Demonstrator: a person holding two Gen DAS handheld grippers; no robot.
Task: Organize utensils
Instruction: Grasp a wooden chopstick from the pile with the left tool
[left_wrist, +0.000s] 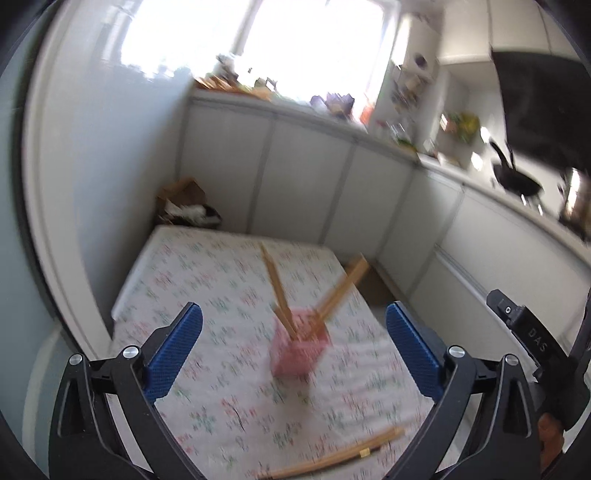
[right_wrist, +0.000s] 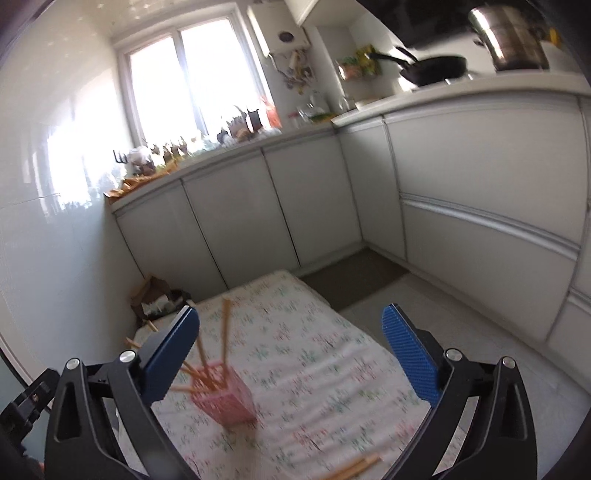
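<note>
Left claw (left_wrist: 293, 347) spread wide, holding nothing. Right claw (right_wrist: 290, 350) likewise wide and empty. Pink holder (left_wrist: 298, 347) stands on the floral-covered worktop (left_wrist: 207, 280), chopsticks (left_wrist: 275, 284) leaning out of it. Loose chopsticks (left_wrist: 332, 459) lie near, right of centre.

Chopsticks (left_wrist: 277, 286) pale wood, matt. Holder (left_wrist: 298, 350) pink plastic, perforated mesh. Desk cloth (right_wrist: 314, 354) floral fabric, matt, wrinkled. Left tongs (left_wrist: 293, 345) pads (left_wrist: 173, 354) blue, ribbed; frames black matt plastic, shiny metal screws. Wall (right_wrist: 55, 184) glossy white. Pot (right_wrist: 509, 40) polished metal.
</note>
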